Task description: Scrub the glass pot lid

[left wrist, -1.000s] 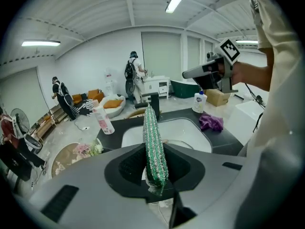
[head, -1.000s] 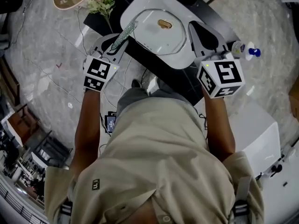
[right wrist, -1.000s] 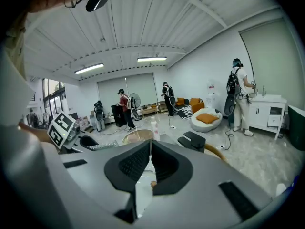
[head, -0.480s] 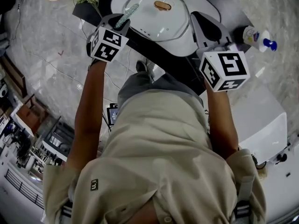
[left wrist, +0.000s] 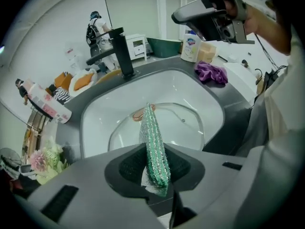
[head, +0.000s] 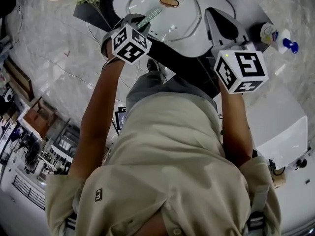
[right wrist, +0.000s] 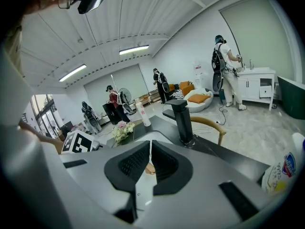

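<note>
The glass pot lid (left wrist: 190, 128) lies flat in the white sink basin (left wrist: 100, 123), its copper knob (left wrist: 139, 114) pointing up. My left gripper (left wrist: 156, 163) is shut on a green glittery scrub sponge (left wrist: 155, 144), which sticks out ahead over the lid's near edge, a little above it. In the head view the left gripper (head: 141, 24) holds the sponge (head: 151, 17) over the lid (head: 184, 14), near the knob (head: 169, 2). My right gripper (right wrist: 150, 149) hovers shut and empty above the basin's right rim (head: 216, 14).
A black faucet (left wrist: 121, 46) stands behind the basin. On the grey counter lie a soap bottle (left wrist: 190, 46) and a purple cloth (left wrist: 212, 73). Flowers (left wrist: 45, 161) stand at the left end. People stand in the room beyond (right wrist: 159, 85).
My left gripper has carried the sponge forward and to the right, from the basin's left rim to over the lid. The right gripper has hardly moved.
</note>
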Demonstrator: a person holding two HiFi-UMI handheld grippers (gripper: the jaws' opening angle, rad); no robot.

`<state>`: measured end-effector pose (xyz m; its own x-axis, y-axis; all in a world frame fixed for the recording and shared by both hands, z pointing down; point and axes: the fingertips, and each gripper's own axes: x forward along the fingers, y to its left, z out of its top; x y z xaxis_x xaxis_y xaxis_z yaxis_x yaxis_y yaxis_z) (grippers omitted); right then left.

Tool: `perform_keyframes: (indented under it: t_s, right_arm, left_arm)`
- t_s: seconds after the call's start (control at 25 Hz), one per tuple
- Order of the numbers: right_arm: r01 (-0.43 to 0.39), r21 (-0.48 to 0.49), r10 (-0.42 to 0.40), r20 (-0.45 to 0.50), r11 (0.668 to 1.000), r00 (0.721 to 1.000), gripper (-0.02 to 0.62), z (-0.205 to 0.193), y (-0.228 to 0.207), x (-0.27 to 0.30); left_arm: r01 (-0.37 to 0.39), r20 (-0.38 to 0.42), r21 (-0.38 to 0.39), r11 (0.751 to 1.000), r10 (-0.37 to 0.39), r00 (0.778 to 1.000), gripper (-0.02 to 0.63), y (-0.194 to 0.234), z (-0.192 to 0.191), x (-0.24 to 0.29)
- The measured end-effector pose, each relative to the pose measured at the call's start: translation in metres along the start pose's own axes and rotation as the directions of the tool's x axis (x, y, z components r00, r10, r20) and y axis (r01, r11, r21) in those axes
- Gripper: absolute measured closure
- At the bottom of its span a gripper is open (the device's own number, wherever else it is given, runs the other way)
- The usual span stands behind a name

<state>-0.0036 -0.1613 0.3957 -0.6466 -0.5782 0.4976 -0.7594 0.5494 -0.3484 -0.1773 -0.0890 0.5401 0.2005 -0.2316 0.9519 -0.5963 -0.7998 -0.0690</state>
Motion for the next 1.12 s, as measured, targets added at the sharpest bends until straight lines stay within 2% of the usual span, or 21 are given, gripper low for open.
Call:
perform_keyframes:
  t_s: [0.2, 0.4, 0.52, 0.6, 0.8, 0.96, 1.12]
  right_arm:
    - [0.008, 0.024, -0.008, 0.004, 1.0, 1.0, 0.568, -0.004, -0.008, 0.001]
    - [0.03, 0.045, -0.031, 0.002, 0.999, 1.0, 0.568, -0.008, -0.019, -0.002]
    - [0.045, 0.053, -0.045, 0.001, 0.998, 0.999, 0.568, -0.01, -0.027, -0.004]
    - [0.054, 0.06, -0.055, 0.002, 0.997, 0.999, 0.568, -0.011, -0.033, -0.006]
    - [0.069, 0.074, -0.069, 0.004, 0.995, 0.998, 0.568, -0.013, -0.04, -0.008]
    - [0.062, 0.081, -0.063, 0.006, 0.995, 0.998, 0.568, -0.014, -0.041, -0.006]
    - [0.055, 0.079, -0.055, 0.006, 0.995, 0.998, 0.568, -0.014, -0.04, -0.004]
  left_arm:
    - [0.133, 0.011, 0.092, 0.987, -0.135, 0.991, 0.508, -0.047, 0.038, 0.015]
    - [0.259, -0.004, 0.223, 0.94, -0.265, 0.964, 0.509, -0.108, 0.076, 0.034]
    - [0.297, -0.024, 0.295, 0.908, -0.303, 0.953, 0.509, -0.135, 0.089, 0.043]
    - [0.298, -0.028, 0.312, 0.902, -0.305, 0.952, 0.509, -0.138, 0.091, 0.046]
    - [0.3, -0.011, 0.259, 0.918, -0.308, 0.951, 0.512, -0.12, 0.086, 0.042]
    - [0.253, -0.013, 0.219, 0.942, -0.256, 0.967, 0.514, -0.087, 0.075, 0.036]
    - [0.172, -0.036, 0.154, 0.973, -0.169, 0.985, 0.514, -0.036, 0.047, 0.028]
